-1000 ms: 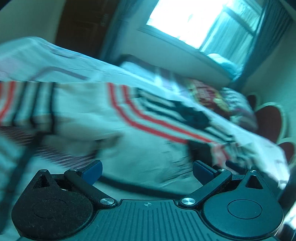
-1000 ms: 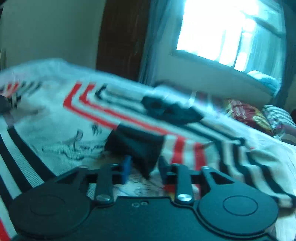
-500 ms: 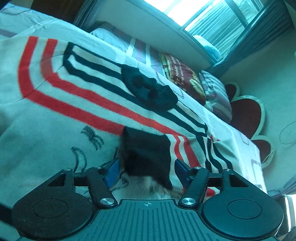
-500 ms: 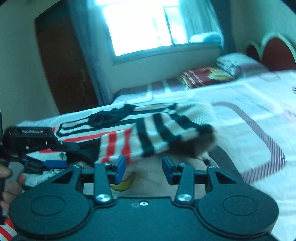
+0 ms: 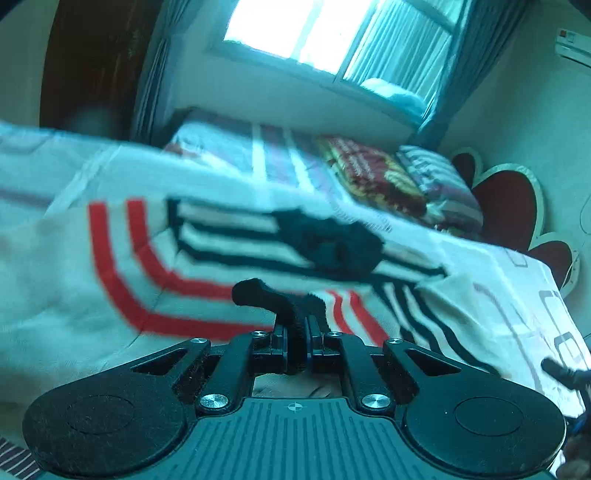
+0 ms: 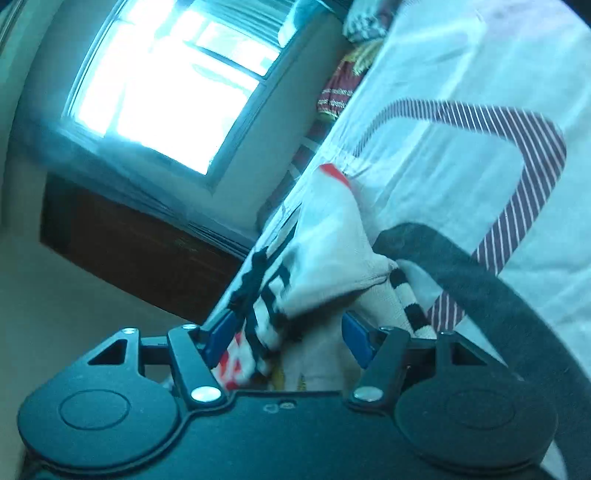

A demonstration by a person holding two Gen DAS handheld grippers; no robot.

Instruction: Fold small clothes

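Bedroom, window (image 5: pixel 325 33) behind the bed (image 6: pixel 461 85). My left view alone shows the white striped sweater (image 5: pixel 122 266) spread mid-bed; my left gripper (image 5: pixel 297 332) is clamped on its black cuff (image 5: pixel 266 295). My right gripper (image 6: pixel 288 339), jaws just widened, stands apart around bunched striped fabric (image 6: pixel 332 266).

window (image 5: pixel 325 33) bright | curtains (image 5: pixel 476 55) | red headboard (image 5: pixel 506 206) | folded blankets (image 5: pixel 376 177) | dark door (image 6: pixel 122 251)

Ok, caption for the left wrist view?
Left gripper shut on a black cuff of the striped garment spread on the bed.
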